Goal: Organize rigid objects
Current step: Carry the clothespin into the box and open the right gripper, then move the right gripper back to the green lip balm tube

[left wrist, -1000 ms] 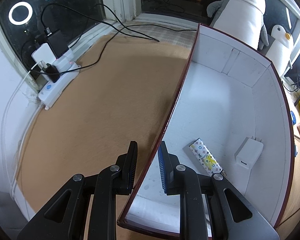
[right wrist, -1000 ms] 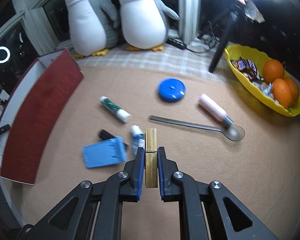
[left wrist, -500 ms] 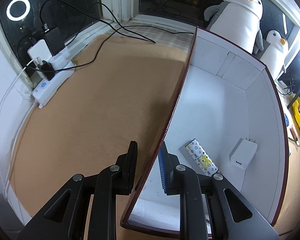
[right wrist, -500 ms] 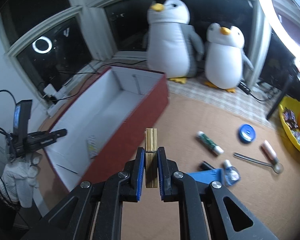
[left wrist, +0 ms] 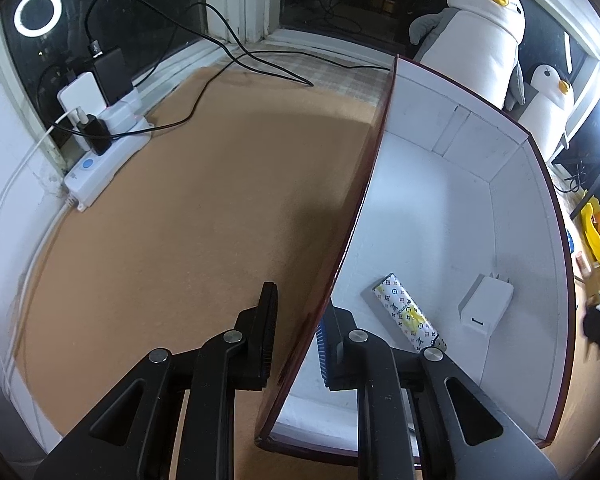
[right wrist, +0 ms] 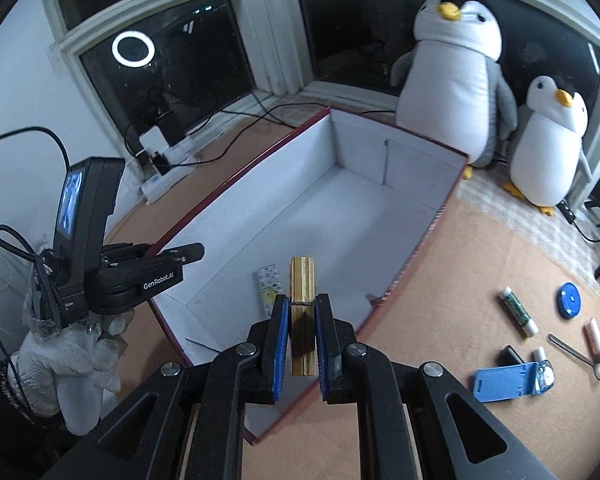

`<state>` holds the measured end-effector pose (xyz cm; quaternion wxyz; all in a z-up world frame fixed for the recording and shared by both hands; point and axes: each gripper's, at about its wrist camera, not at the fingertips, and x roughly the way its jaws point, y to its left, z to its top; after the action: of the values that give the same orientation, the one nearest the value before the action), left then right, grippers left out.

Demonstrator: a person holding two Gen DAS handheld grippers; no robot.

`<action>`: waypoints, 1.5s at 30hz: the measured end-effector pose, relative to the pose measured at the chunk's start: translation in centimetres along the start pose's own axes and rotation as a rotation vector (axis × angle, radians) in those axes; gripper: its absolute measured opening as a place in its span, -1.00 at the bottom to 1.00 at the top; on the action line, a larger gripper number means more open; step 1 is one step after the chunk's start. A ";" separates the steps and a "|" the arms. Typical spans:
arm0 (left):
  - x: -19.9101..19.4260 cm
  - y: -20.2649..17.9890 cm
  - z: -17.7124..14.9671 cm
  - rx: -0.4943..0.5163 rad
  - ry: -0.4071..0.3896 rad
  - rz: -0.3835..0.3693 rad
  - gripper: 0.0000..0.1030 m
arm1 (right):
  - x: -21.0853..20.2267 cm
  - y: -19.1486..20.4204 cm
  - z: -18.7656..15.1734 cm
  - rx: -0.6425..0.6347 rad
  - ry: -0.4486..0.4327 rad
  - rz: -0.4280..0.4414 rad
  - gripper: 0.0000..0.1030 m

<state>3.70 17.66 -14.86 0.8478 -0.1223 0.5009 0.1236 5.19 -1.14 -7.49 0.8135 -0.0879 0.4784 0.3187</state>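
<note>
A red box with a white inside (left wrist: 452, 200) (right wrist: 340, 208) lies on the tan mat. In it are a patterned stick (left wrist: 406, 312) (right wrist: 269, 286) and a white charger (left wrist: 486, 308). My left gripper (left wrist: 298, 320) straddles the box's left wall near its front corner; its jaws are closing on that wall. In the right wrist view a gloved hand holds the left gripper (right wrist: 196, 252) at that wall. My right gripper (right wrist: 303, 300) is shut on a wooden clothespin (right wrist: 303, 280) and hangs over the box's near right side.
On the mat right of the box lie a glue stick (right wrist: 518, 312), a blue lid (right wrist: 570, 300), a spoon (right wrist: 576, 354), a pink tube (right wrist: 594, 338) and a blue stand (right wrist: 504, 382). Two plush penguins (right wrist: 452, 80) stand behind the box. A power strip (left wrist: 104, 164) with cables is far left.
My right gripper has swung left with the clothespin, from above the scattered items to over the box. The left gripper stays on the box wall, its jaws slightly narrower.
</note>
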 end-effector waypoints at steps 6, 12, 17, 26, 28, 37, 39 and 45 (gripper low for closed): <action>0.1 0.2 0.0 -0.002 0.000 -0.003 -0.68 | 2.0 1.3 -0.1 -0.035 0.037 -0.005 -0.78; 0.2 0.0 0.0 0.003 0.003 -0.003 -0.68 | 2.9 1.4 -0.4 -0.034 0.051 -0.006 -0.78; 0.3 -0.1 0.1 0.003 0.005 -0.002 -0.68 | 2.6 1.8 -0.4 -0.049 0.030 -0.008 -0.61; 0.3 -0.1 0.1 0.005 0.009 0.002 -0.68 | 1.2 1.8 0.0 -0.044 -0.019 0.007 0.08; 0.3 -0.2 0.0 0.004 0.009 0.001 -0.68 | 1.1 1.6 0.0 -0.039 -0.025 0.007 0.08; 0.3 -0.2 0.2 0.006 0.017 0.010 -0.68 | -1.5 -1.0 0.1 0.023 -0.081 0.020 0.08; 0.3 -0.3 0.2 0.008 0.017 0.016 -0.68 | -2.2 -2.5 -0.1 0.048 -0.094 0.012 0.08; 0.1 -0.6 0.3 0.011 0.021 0.033 -0.68 | -3.6 -8.7 -1.5 0.167 -0.101 -0.028 0.08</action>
<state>4.21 17.20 -14.80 0.8410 -0.1108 0.5125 0.1333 8.14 -10.16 -6.64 0.8455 -0.0101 0.4603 0.2705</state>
